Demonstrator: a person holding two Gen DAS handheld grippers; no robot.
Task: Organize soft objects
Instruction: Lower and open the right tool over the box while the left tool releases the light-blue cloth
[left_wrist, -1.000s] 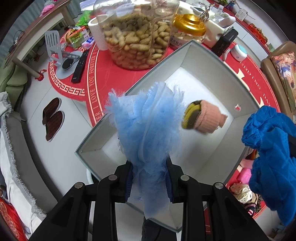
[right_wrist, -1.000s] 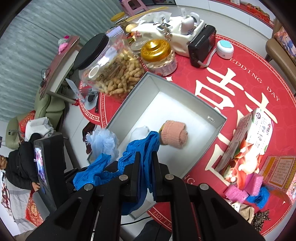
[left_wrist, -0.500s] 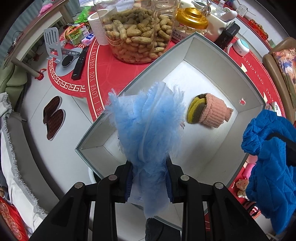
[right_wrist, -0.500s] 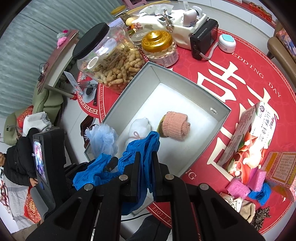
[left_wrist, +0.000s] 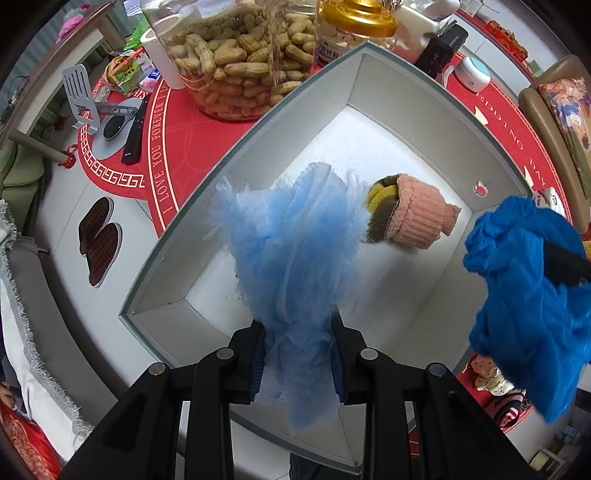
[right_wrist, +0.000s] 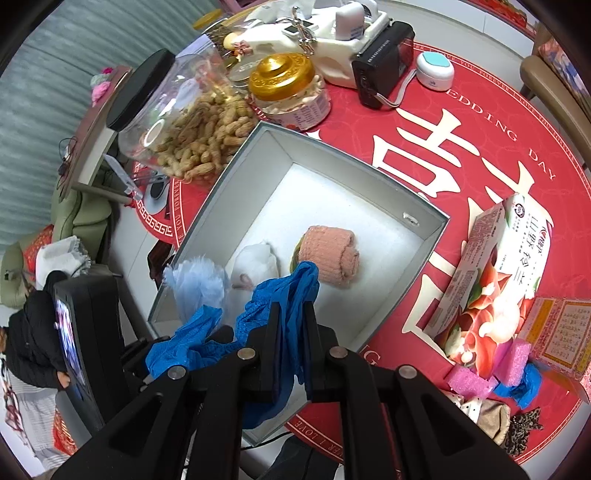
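My left gripper (left_wrist: 297, 354) is shut on a fluffy light blue cloth (left_wrist: 295, 240) and holds it above the near left part of the open grey box (left_wrist: 417, 92). My right gripper (right_wrist: 290, 332) is shut on a crumpled dark blue cloth (right_wrist: 284, 295), held over the box's near edge (right_wrist: 406, 280); the cloth shows at the right of the left wrist view (left_wrist: 528, 295). A rolled pink knitted piece (right_wrist: 328, 254) lies in the box, with a white soft bundle (right_wrist: 255, 264) beside it. The light blue cloth (right_wrist: 197, 284) hangs by the box's near left corner.
A peanut jar (right_wrist: 184, 125) and a gold-lidded jar (right_wrist: 288, 88) stand behind the box. A tissue pack (right_wrist: 495, 273), pink sponges (right_wrist: 491, 373) and more soft items (right_wrist: 491, 417) lie right of it on the red mat. Slippers (left_wrist: 99, 243) are on the floor.
The left gripper with the light blue cloth has moved forward and lower over the box. The right gripper with the dark blue cloth has barely shifted.
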